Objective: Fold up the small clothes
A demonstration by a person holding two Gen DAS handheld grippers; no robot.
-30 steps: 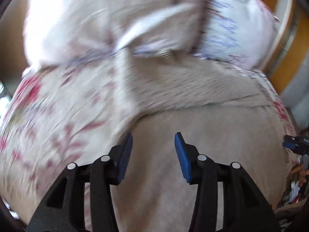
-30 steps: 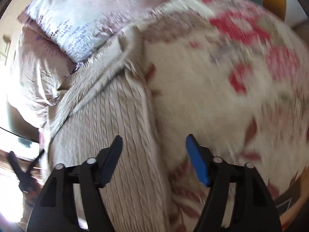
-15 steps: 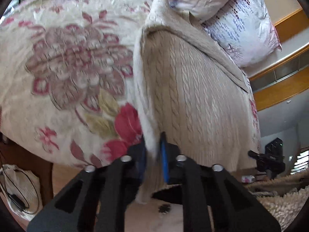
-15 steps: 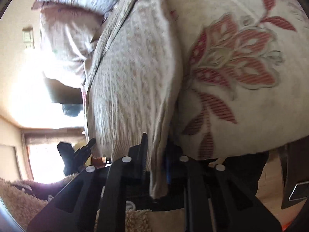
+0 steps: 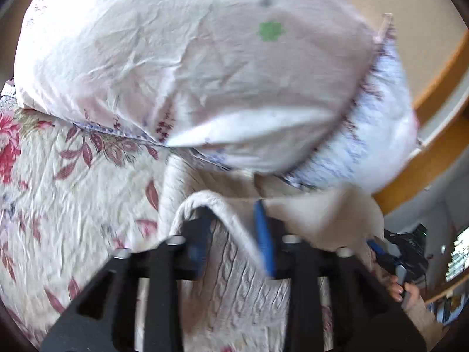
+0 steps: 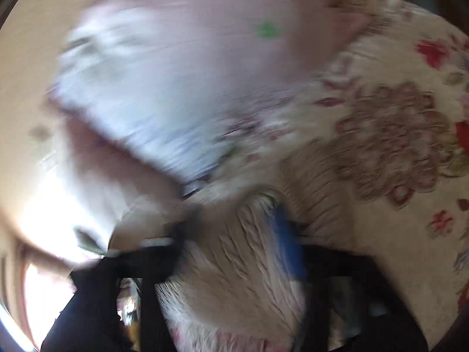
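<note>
Both grippers' fingers, clamped before, now gape; sweater (image 5: 234, 287) edge draped between.

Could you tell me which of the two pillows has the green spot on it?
The upper pinkish pillow; the pillow beneath is white with bluish-purple print.

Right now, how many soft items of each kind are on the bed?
Cable-knit sweater: 1
Pillows: 2, a pinkish one on a blue-printed one
Floral bedspread: 1
Total: 4
</note>
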